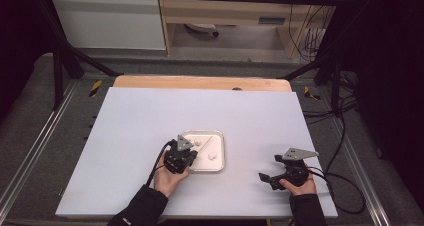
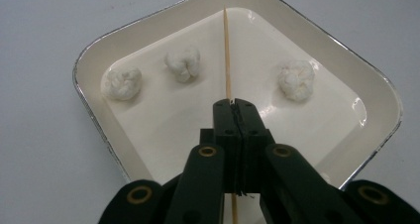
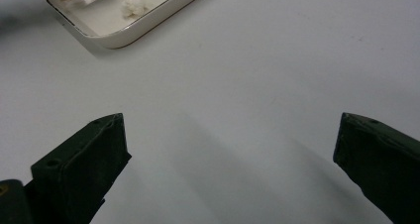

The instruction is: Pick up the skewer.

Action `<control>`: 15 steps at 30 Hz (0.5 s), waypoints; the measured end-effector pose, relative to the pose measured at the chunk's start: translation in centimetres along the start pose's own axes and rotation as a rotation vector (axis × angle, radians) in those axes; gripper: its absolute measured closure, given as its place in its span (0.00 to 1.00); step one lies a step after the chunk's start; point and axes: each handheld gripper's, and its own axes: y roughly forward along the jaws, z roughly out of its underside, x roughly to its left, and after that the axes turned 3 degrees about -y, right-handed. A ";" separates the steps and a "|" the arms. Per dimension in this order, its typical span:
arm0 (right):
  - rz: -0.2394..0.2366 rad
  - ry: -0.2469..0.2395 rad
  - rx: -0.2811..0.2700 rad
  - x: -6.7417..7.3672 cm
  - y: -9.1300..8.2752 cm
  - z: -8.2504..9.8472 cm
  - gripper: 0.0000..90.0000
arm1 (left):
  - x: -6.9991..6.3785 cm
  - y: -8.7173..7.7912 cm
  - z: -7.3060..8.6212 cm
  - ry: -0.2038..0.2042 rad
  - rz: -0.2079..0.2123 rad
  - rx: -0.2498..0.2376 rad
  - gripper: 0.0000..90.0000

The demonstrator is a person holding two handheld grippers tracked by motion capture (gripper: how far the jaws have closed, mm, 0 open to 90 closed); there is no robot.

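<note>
At the middle of the table (image 1: 150,116), the left hand-held gripper (image 2: 233,105) is clamped on a thin wooden skewer (image 2: 227,55) over a white tray (image 2: 376,85) of three dough balls (image 2: 296,80); the skewer could slip or snap, while the right hand-held gripper (image 3: 228,164) idles wide apart.

Dim, soft overhead light; mild blur.

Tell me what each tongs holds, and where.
Left tongs pinch a thin wooden skewer low on its shaft. Right tongs hold nothing.
</note>
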 end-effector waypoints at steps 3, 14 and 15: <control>0.002 0.002 -0.002 0.0 0.0 0.0 0.01 | 0.2 -0.3 -0.1 0.003 0.012 -0.006 0.99; 0.013 -0.040 0.002 0.4 0.1 -0.4 0.01 | 0.9 -1.7 -0.6 0.025 0.056 -0.013 0.99; 0.015 -0.044 0.003 0.5 0.1 -0.5 0.01 | 1.0 -1.8 -0.6 0.026 0.063 -0.013 0.99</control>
